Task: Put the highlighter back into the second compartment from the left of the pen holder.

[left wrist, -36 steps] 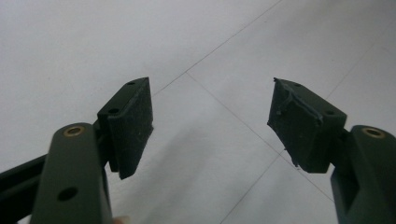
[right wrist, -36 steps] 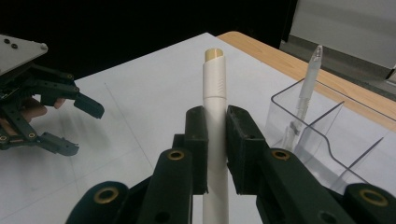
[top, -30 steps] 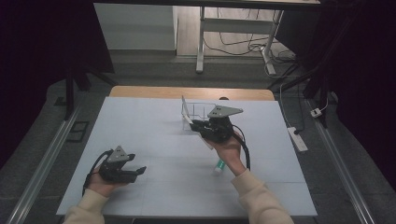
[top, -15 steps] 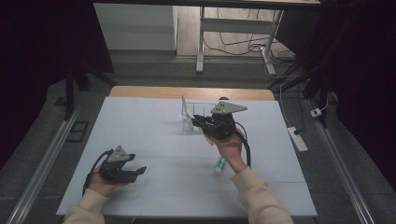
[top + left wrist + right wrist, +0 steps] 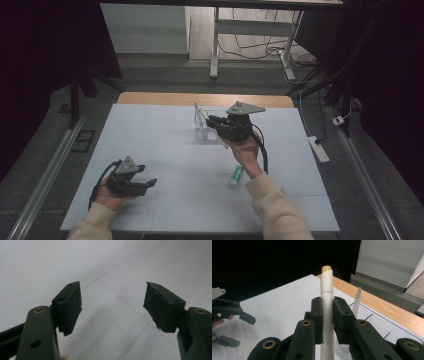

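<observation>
My right gripper (image 5: pixel 214 122) hovers over the middle back of the white mat (image 5: pixel 160 135), shut on a white pen (image 5: pixel 327 287) that stands upright between its pads (image 5: pixel 317 312). Just beyond it is a clear holder (image 5: pixel 204 132) with another white pen (image 5: pixel 357 300) leaning in it. My left gripper (image 5: pixel 146 184) rests low at the front left of the mat, held in a hand. Its jaws stand wide apart in the left gripper view (image 5: pixel 113 305), with nothing but bare mat between them. The left gripper (image 5: pixel 229 312) also shows at the left of the right gripper view.
A small green-and-white tube (image 5: pixel 236 176) lies on the mat beside the right forearm. The table's wooden edge (image 5: pixel 200 98) runs along the back. A white power strip (image 5: pixel 318 149) lies on the floor at the right, and desk legs and cables stand farther back.
The right gripper has shifted only slightly with the pen in it. The left gripper has kept still.
</observation>
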{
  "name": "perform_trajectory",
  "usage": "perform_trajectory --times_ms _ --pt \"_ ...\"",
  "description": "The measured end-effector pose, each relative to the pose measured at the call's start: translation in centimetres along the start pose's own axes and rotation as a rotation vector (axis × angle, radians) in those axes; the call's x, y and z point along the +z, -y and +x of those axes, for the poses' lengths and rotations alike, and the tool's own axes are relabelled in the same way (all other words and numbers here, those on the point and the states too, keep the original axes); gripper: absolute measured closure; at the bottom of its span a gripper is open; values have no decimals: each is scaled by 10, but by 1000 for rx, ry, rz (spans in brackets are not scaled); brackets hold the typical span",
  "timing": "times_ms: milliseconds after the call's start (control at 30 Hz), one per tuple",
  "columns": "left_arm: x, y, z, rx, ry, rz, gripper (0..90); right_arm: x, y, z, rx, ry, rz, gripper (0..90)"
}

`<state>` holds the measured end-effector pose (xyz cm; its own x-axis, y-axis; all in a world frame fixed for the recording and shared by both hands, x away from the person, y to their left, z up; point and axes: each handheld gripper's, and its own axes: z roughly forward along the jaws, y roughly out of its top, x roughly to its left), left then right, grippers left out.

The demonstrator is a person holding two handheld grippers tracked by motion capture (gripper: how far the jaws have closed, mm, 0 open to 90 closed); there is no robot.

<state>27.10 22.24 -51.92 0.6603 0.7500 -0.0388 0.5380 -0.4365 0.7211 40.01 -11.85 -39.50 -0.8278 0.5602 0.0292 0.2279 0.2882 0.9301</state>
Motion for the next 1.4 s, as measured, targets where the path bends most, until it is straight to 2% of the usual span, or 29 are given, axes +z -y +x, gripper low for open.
perform_trajectory --times_ms 667,1400 --pt "0 0 0 3 -2 4 307 5 -19 -4 -6 9 -29 781" --pt "2 0 0 5 -3 12 305 11 -24 -9 3 20 -35 781"
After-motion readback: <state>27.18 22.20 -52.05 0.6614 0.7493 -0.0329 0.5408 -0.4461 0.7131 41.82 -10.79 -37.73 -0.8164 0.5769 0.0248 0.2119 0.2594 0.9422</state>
